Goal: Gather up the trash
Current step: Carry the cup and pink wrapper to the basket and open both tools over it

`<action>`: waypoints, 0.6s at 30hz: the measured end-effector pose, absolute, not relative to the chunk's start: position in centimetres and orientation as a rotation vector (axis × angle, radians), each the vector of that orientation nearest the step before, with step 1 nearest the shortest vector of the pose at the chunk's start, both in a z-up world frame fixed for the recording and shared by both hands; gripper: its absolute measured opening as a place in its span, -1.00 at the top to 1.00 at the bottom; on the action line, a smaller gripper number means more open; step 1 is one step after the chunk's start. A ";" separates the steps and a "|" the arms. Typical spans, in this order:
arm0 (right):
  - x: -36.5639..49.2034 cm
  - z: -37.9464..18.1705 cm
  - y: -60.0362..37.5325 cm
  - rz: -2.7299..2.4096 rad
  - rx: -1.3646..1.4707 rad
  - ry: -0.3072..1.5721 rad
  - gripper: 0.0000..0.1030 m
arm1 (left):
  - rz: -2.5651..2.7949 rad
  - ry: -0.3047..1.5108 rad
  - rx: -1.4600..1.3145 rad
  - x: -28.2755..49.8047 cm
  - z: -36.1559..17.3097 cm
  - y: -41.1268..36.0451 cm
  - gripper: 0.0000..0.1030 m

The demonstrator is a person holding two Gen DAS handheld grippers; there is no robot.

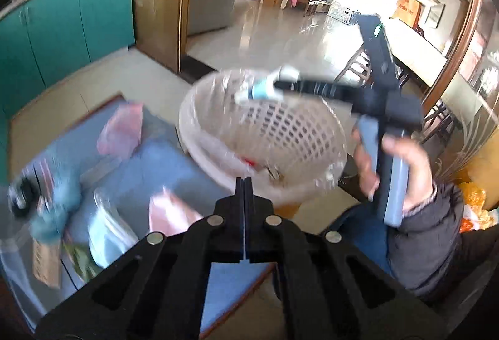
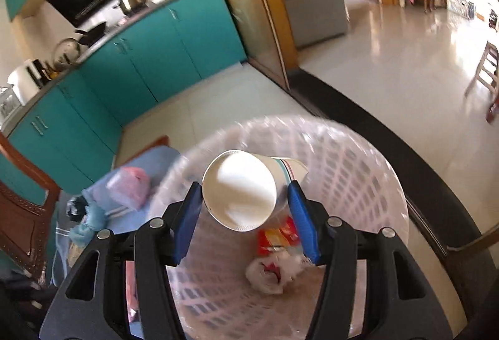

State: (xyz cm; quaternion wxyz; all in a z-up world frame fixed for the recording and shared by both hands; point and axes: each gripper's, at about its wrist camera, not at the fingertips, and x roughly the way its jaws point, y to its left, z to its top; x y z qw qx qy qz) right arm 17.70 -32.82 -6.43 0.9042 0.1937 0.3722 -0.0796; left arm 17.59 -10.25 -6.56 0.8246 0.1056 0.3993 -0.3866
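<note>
Counter (image 1: 162,159), blue-covered, carries the largest item: one white perforated basket (image 1: 312,134) lined with clear plastic, standing at its far right. Right gripper (image 2: 246,193) hangs directly over the basket mouth, jaws about half open and pressed on one paper cup (image 2: 240,190), which lies on its side between the pads, long axis running away from the camera, open mouth facing back toward it. Cup sits straight above the basket floor, so judged next move is simply release. Already in the basket: one red wrapper (image 2: 277,238) and one crumpled white bag (image 2: 274,273). Left gripper (image 1: 246,184), jaws fully closed and empty, points at the basket's near rim. Remaining on the counter to the left: two pink pieces (image 1: 121,131), one clear plastic bag (image 1: 106,227), blurred blue-green litter, count uncertain. Left gripper is nearer these.
</note>
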 end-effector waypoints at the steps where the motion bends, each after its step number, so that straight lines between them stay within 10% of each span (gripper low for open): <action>1: 17.8 -6.7 -32.8 -0.172 0.398 0.781 -0.09 | -0.813 0.848 0.224 18.0 -6.3 -10.4 0.96; 6: 18.1 -8.0 -33.0 -0.167 0.389 0.845 -0.09 | -0.639 0.949 0.334 19.9 -8.9 -9.9 0.84; 8: 17.9 -8.0 -33.1 -0.157 0.394 0.847 -0.09 | -0.607 1.010 0.360 20.2 -10.6 -9.4 0.23; 10: 17.8 -8.1 -33.1 -0.145 0.396 0.848 -0.09 | -0.591 1.042 0.386 20.1 -11.8 -8.5 0.04; 13: 18.1 -8.2 -32.3 -0.121 0.385 0.861 -0.09 | -0.593 1.109 0.398 19.9 -13.7 -7.9 0.13; 15: 18.3 -8.3 -31.8 -0.106 0.377 0.867 -0.09 | -0.576 1.141 0.401 19.9 -14.8 -7.7 0.65; 18: 18.4 -8.1 -31.1 -0.091 0.358 0.866 -0.09 | -0.574 1.132 0.376 19.9 -14.5 -7.2 0.87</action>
